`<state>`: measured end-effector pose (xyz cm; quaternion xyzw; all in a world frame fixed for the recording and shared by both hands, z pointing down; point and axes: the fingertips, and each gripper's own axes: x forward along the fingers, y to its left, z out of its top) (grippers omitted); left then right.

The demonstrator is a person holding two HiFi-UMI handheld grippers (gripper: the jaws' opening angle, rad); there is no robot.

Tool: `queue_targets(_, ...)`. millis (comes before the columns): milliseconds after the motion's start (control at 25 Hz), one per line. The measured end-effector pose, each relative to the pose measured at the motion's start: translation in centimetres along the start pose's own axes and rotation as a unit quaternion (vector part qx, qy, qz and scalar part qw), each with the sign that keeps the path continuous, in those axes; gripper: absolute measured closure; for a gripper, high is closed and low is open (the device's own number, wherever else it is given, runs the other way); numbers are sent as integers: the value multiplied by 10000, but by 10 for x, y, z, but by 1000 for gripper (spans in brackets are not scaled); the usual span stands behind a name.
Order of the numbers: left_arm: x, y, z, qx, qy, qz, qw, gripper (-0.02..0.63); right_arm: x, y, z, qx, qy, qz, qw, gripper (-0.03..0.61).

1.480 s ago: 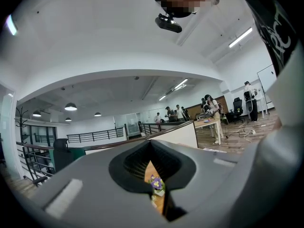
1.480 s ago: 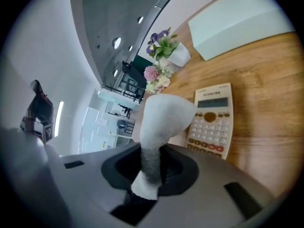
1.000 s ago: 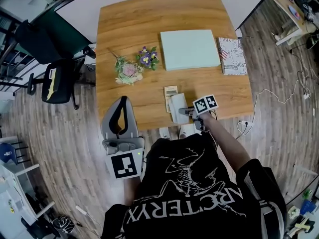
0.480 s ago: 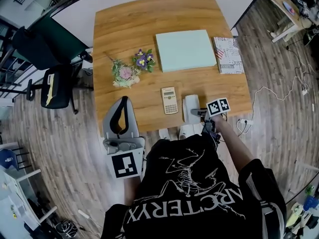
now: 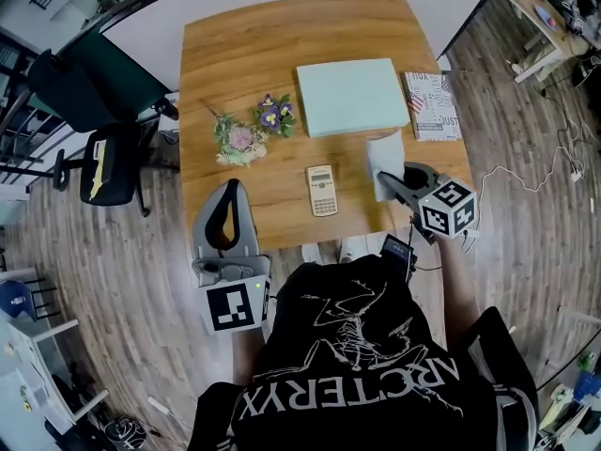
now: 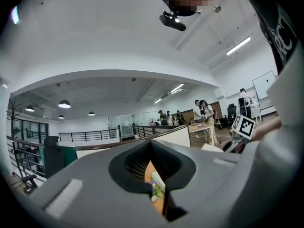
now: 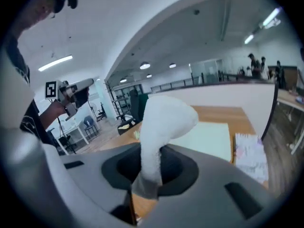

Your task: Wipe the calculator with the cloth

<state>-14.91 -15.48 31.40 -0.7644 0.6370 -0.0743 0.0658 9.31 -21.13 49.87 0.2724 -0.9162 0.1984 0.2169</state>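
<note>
The beige calculator (image 5: 322,190) lies flat near the front edge of the wooden table (image 5: 282,45). To its right my right gripper (image 5: 385,178) is shut on the white cloth (image 5: 383,161), which hangs lifted over the table. In the right gripper view the cloth (image 7: 164,122) rises as a thick fold out of the closed jaws of the right gripper (image 7: 142,194). My left gripper (image 5: 230,188) is held off the table's front left corner, shut with nothing in it. In its own view the left gripper (image 6: 160,202) points level across the room. The calculator appears in neither gripper view.
A pale green pad (image 5: 346,95) and a printed book (image 5: 432,105) lie at the back right of the table, and a small flower bunch (image 5: 254,127) at the left. An office chair (image 5: 103,158) stands left of the table. Cables (image 5: 526,181) trail on the floor at right.
The cloth lay partly over the calculator, then flat on the table to its right. Now the right gripper has lifted it and moved farther back and right. The left gripper stayed put.
</note>
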Motion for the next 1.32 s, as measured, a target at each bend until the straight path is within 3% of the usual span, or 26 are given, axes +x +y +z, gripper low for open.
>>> queue_targets(160,2,-4,4,-87,-52,-94,9999,604,-33,12,79,-793,-1276,-714,9861,487)
queue_targets(240,2,-5,5,-135,-75,-126,9998,604,-50,20,110,-1207,-1820,-1181,9687,486)
queue_targets(400,2,-9,7,-140,-118,-175,9997,604,-77,37,147,-2037,-2542,-2189,9198,488)
queue_targets(480,2,-11,8,-121,-145,-207,9996,604,-81,44,154,-2170,-2652,-2329,9102,488)
queue_targets(1320,-8,-13,4,-207,-63,-237,9995,604,-84,69,158,-2278,-2718,-2170,9095,488)
